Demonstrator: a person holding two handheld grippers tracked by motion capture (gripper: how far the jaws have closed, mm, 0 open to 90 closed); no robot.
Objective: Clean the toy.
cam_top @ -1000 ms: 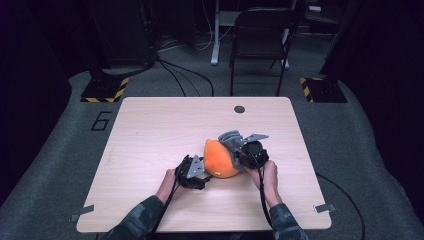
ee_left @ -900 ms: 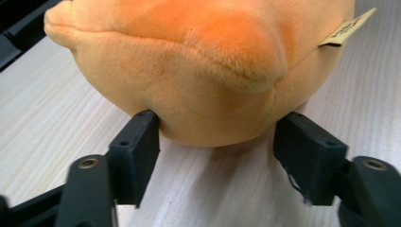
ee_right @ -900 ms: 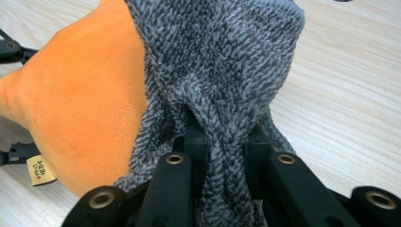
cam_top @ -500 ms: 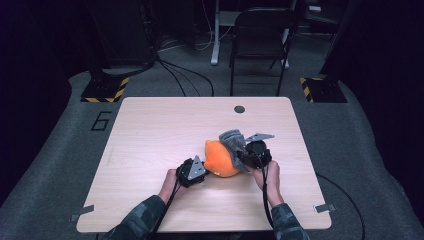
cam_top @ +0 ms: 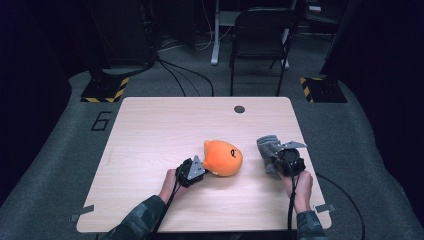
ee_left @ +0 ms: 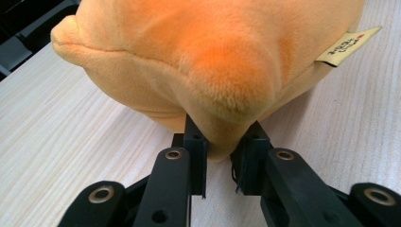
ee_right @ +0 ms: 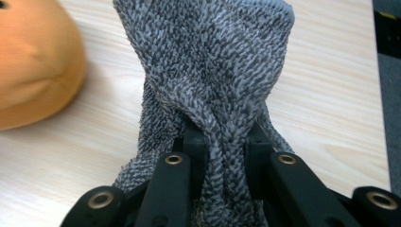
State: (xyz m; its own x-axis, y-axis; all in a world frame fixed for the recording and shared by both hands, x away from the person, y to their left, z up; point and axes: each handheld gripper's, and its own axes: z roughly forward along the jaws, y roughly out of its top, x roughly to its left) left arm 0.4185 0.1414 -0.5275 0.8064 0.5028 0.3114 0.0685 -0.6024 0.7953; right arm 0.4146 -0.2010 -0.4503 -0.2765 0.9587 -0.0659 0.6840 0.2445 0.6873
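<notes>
An orange plush toy lies on its side in the middle of the wooden table. My left gripper is at its near-left edge. In the left gripper view its jaws have just been closing and now pinch a soft nub on the plush, so the left gripper is shut on it. My right gripper stands to the right of the plush, apart from it. It is shut on a bunched grey knitted cloth. The cloth fans out beyond the right gripper, with the plush at upper left.
A small dark round disc sits near the table's far edge. A black chair stands behind the table. Yellow-black striped bases lie on the floor at both far corners. Bare tabletop spreads to the left and far side.
The grey cloth lay against the plush's right side; my right gripper has drawn it off to the right. The left gripper's jaws have shut on the plush, which now lies bare.
</notes>
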